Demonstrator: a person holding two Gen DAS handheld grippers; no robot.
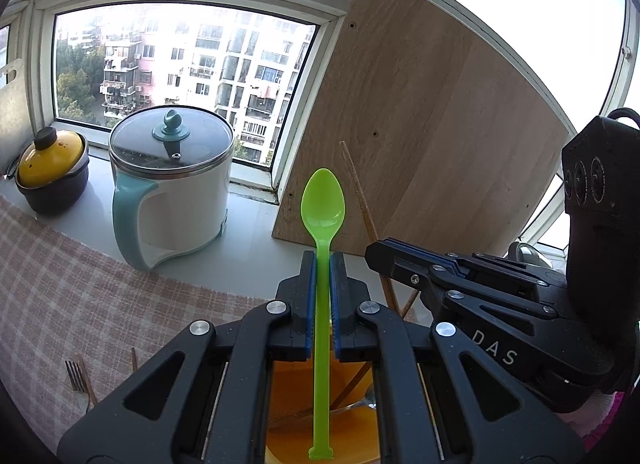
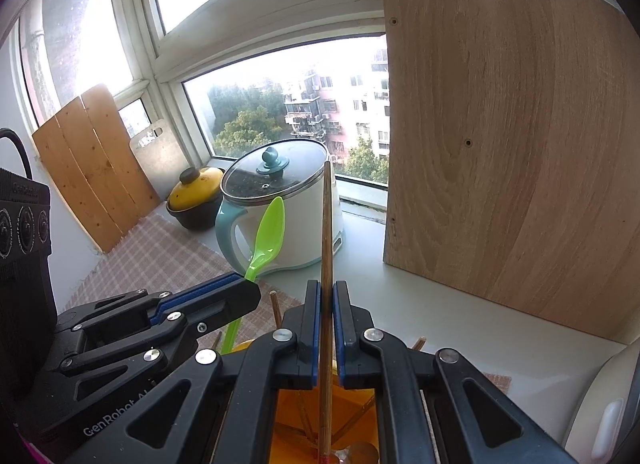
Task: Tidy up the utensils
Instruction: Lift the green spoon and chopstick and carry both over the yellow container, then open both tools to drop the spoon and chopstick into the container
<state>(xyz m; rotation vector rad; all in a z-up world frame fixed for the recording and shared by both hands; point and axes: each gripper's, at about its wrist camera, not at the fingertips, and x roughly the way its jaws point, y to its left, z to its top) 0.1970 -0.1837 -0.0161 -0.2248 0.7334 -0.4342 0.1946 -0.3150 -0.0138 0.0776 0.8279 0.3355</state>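
- My left claw (image 1: 322,296) is clamped on a thin green plastic spoon (image 1: 323,204) — handle pinched between the ribbed blue pads, oval bowl standing upright above them.
- My right claw (image 2: 327,314) is squeezed shut on a slim round wooden chopstick (image 2: 327,224), which rises straight up between its pads.
- Directly below both claws I see an orange container (image 1: 352,424), smooth-walled, with more wooden sticks leaning inside and something metallic at the bottom; both the spoon's handle and the chopstick run down over its opening.
- On the left, a fork (image 1: 78,380) with a wooden handle lies on a checked woven cloth (image 1: 80,296).
- Farther back, on the pale smooth sill, stands a white pot (image 1: 176,192) with a teal handle, steel rim and glass lid.
- Beside it sits a dark round pot with a glossy yellow lid (image 1: 50,162).
- A flat wood-grain board (image 1: 432,136) leans against the window — drilled with small holes.
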